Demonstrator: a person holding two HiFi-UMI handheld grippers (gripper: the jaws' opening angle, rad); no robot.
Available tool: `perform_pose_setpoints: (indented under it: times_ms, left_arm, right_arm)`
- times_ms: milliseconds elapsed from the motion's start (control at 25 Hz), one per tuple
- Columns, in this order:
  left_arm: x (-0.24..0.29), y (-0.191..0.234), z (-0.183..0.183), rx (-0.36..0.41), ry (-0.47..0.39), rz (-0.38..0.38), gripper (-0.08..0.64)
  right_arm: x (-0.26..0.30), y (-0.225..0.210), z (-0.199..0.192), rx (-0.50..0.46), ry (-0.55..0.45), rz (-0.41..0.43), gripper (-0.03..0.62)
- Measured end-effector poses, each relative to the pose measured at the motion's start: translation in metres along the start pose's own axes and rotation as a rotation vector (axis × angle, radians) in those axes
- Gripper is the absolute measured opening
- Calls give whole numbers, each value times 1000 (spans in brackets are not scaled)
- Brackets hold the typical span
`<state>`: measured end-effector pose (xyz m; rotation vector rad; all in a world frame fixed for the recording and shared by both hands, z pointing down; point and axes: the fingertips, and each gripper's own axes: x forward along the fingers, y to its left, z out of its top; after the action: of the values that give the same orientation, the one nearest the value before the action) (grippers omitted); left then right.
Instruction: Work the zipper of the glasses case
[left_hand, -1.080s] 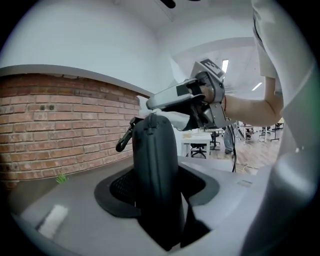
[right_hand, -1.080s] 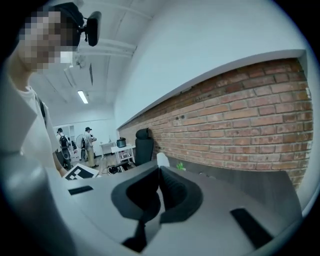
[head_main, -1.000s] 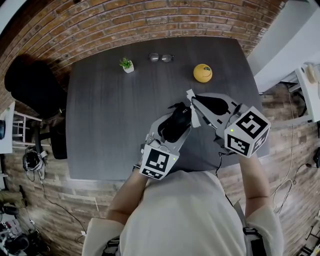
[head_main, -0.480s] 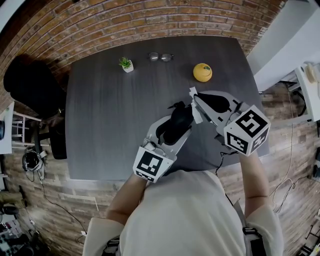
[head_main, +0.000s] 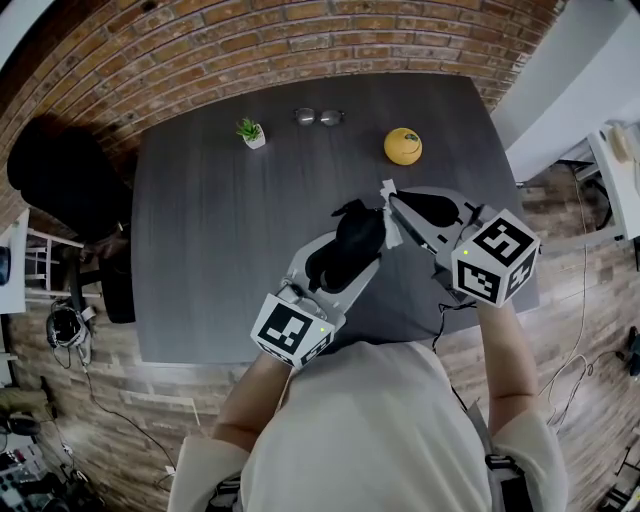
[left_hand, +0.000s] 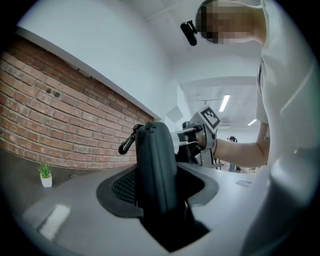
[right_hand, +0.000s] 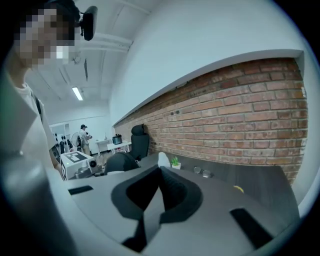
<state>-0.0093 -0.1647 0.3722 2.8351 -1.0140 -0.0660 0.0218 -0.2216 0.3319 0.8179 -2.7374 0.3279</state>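
Left gripper (head_main: 345, 258) is clamped on the glasses case (left_hand: 156, 165). The black case stands on edge between the jaws, squeezed from both sides, and its far end pokes out past the tips. A small black loop (left_hand: 128, 143) hangs off that far end, upper left in the left gripper view. Can't pick out the zipper pull itself, too dark.

From the head view the case sits front-right over the dark grey table (head_main: 200, 250), just ahead of the person's chest. Whether it's touching the tabletop or held just clear of it, can't tell.

Right gripper (head_main: 388, 212) comes in from the right, its white-tipped fingers just beside the case's far end. Contact w/ the case can't be confirmed from the head view. In the right gripper view the pads are pinched together w/ nothing I can make out between them. The case shows there as a dark lump off to the left, not between the jaws. Marker cubes on both grippers face up at the head cam.

At the back of the table a small potted plant (head_main: 252, 130) stands left. A pair of glasses (head_main: 320, 117) lies in the middle and a yellow-orange fruit (head_main: 403, 146) sits right. All three are well apart from the grippers. Brick wall (head_main: 300, 40) runs behind the table, and a black chair (head_main: 60, 170) stands at its left side.
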Motion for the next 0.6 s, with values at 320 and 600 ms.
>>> perform_pose_setpoints:
  times_ms: [320, 600]
  left_arm:
    - [-4, 5, 8, -132, -29, -78, 236]
    - [-2, 6, 7, -377, -75, -155, 247]
  right_arm:
    - [-5, 1, 1, 45, -12, -32, 6]
    - [-2, 20, 23, 159, -127, 91, 6]
